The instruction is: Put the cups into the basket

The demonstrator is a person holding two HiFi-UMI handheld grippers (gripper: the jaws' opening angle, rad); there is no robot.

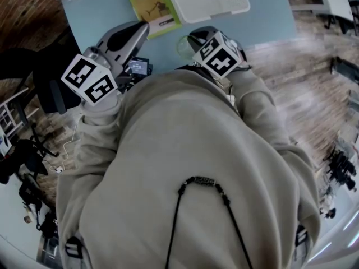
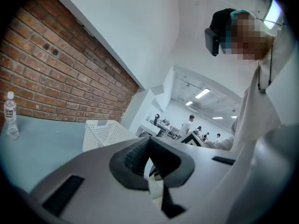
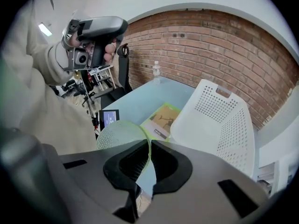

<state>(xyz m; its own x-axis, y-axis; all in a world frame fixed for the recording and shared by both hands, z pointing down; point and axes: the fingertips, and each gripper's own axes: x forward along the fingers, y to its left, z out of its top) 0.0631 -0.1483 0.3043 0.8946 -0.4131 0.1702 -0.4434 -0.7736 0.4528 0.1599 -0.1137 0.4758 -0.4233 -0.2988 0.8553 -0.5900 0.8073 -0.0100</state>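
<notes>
Over the near edge of the table [image 1: 106,21], short of the basket [image 3: 219,120], a thin translucent cup [image 3: 117,134] hangs with its rim wall pinched in the nearly closed right tongs [image 3: 148,155]. Judged light, flexible and crushable, so a gentle rim grip suits it. Left tongs [image 2: 149,157] are closed and empty.

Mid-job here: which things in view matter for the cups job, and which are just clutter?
Job: cup in the right gripper; white basket.
Lying about: green booklet; water bottle; small screen.
</notes>
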